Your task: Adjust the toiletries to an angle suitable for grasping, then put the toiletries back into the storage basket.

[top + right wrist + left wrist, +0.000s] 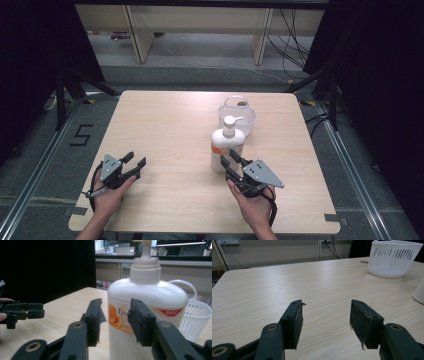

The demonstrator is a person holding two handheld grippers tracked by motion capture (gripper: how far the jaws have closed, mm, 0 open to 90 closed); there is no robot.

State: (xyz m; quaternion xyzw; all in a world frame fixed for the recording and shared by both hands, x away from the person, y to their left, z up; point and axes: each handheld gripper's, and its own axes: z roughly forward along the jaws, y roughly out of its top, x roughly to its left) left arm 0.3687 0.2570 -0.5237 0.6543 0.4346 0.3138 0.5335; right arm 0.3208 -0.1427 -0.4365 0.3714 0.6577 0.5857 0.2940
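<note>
Nearest the bottom edge of the high view, both hands are resting on the table (165, 125). At lower left, the left gripper (137, 162) is sitting with jaws spread, nothing between them. Right of centre, the right gripper (229, 159) is gaping just short of the white pump bottle (226, 146), not grasping it. Beyond, upper right, the white basket (246, 119) is standing just behind the bottle.

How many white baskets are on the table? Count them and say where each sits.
1. The white basket stands at the table's far right part, just behind the pump bottle. No other basket is in view.
</note>
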